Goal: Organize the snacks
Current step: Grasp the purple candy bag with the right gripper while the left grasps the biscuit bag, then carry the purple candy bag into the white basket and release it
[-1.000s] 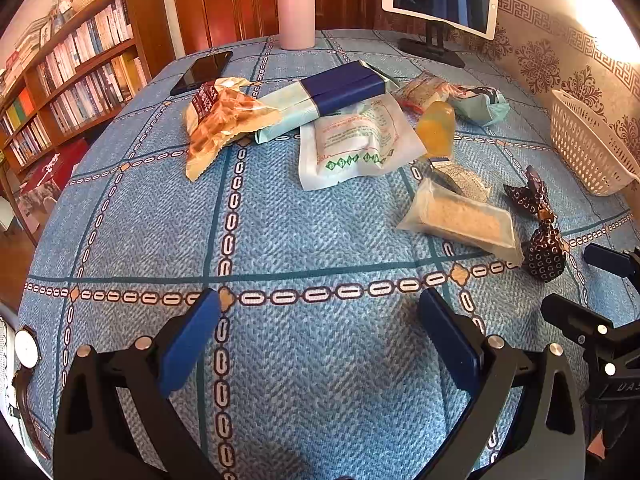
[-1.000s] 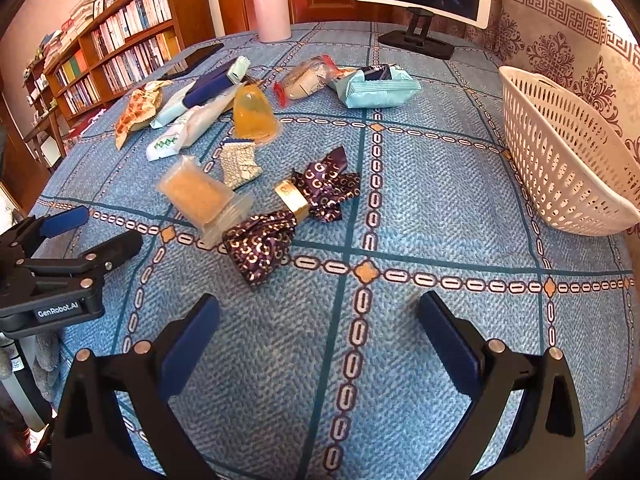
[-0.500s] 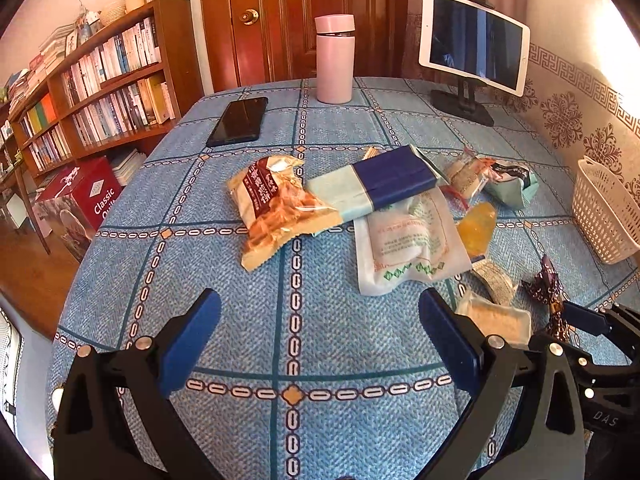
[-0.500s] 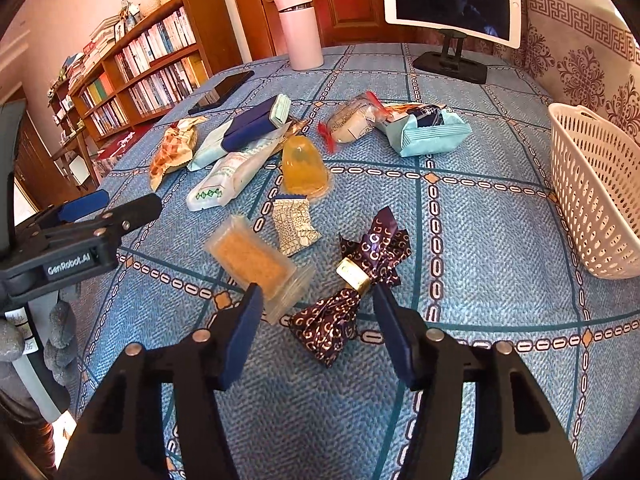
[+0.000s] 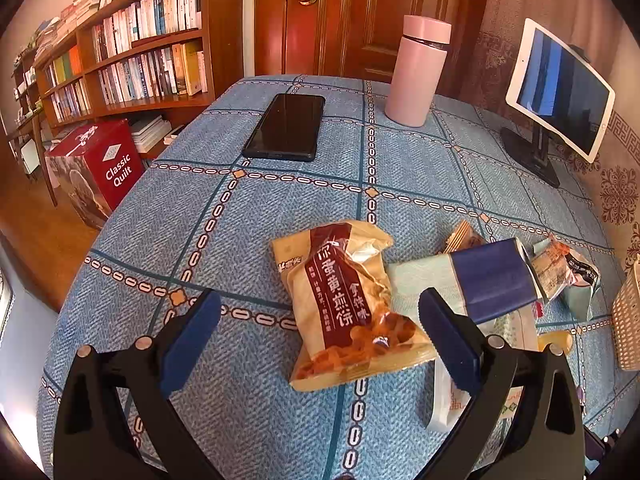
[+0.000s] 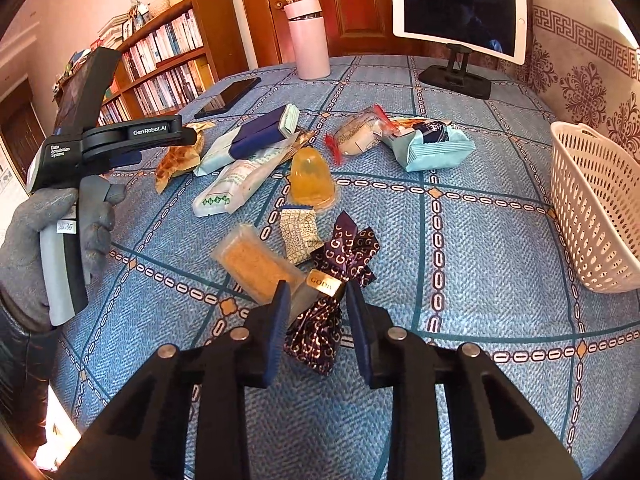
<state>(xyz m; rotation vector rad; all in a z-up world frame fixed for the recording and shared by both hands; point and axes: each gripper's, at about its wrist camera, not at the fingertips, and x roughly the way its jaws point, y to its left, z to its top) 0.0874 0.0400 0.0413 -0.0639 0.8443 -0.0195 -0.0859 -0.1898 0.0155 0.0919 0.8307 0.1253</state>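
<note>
While the left gripper (image 5: 316, 328) hangs wide open over the tan-and-maroon biscuit packet (image 5: 346, 308) near the left side of the table (image 6: 480, 240), holding nothing, the right gripper (image 6: 316, 316) has its fingers narrowed to either side of the dark, patterned Godiva sweet (image 6: 320, 330) close to the table's near edge. Whether the pads press the wrapper or stand just off it I cannot tell; the sweet lies on the cloth between them, its gold label just ahead of the tips.

The step in hand looks like the first pick: taking the Godiva sweet for the white basket (image 6: 592, 216), which stands at the right edge, well apart from the heap. Next the right jaws would need to shut firmly on the twisted foil body, lift clear of the clear-wrapped crumb bar (image 6: 256, 264) touching it on the left, then travel right over the basket rim.
</note>
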